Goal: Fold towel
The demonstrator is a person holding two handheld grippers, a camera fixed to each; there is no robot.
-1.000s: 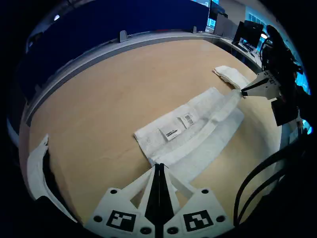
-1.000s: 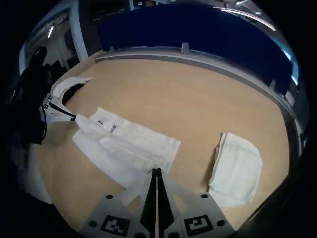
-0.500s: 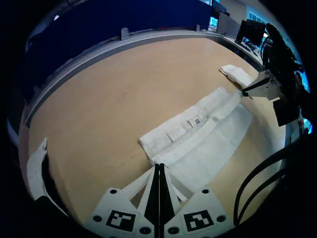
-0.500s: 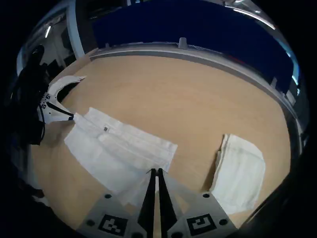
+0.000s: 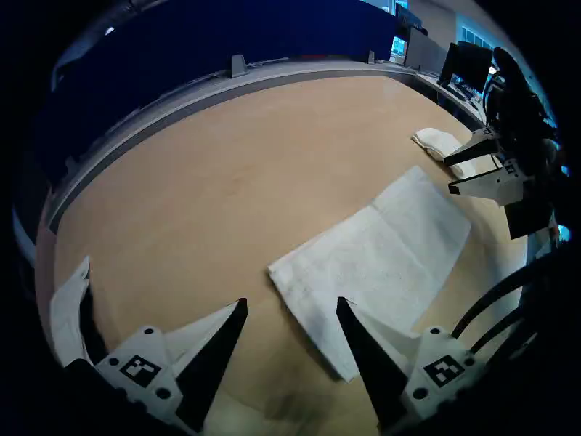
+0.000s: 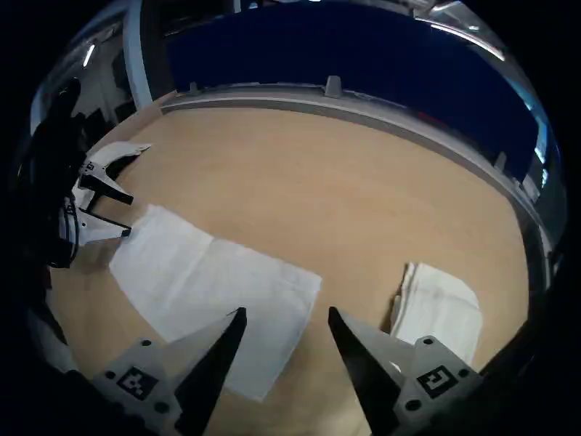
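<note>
While left gripper (image 5: 290, 301) and right gripper (image 6: 286, 311) gape empty, the towel (image 5: 378, 254) lies flat on the table (image 5: 218, 182).

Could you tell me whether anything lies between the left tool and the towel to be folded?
Nothing visible does. The left tool hangs open over bare table, and the towel lies flat right beside its fingers. The other folded towel lies farther off, by the right tool.
</note>
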